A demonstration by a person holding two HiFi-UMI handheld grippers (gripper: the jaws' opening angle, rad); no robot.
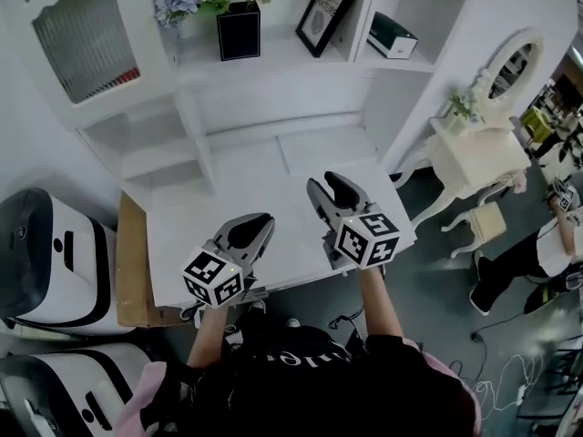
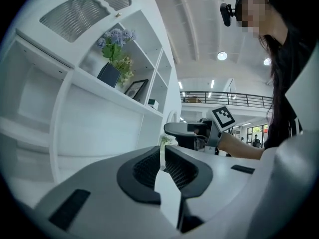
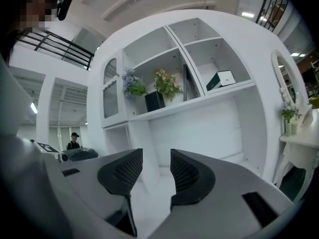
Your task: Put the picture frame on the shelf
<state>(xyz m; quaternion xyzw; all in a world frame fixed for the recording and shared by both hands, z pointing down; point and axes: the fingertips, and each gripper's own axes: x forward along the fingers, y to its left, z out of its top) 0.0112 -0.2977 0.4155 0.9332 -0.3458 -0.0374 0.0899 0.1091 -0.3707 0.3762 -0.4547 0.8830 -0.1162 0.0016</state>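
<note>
The picture frame (image 1: 326,14) is seen standing on the shelf (image 1: 273,57), leaned back at a tilt, just to the right of the black vase (image 1: 239,31) that holds blue and pale flowers. A green and white box (image 1: 392,36) is laid further to the right of the vase, in the next compartment past an upright divider. Below the vase, the white worktop (image 1: 264,180) is spread out, and both grippers are held over its near part, well apart from the frame. The left gripper (image 1: 258,226) is kept lower and to the left of the vase's line; its fingers (image 2: 144,171) are drawn together with only a thin slit between them, and nothing is gripped. The right gripper (image 1: 325,182) is held lower and to the right of the vase; its fingers (image 3: 185,173) are parted by a clear gap, through which only the bare worktop is seen, and nothing is held.
</note>
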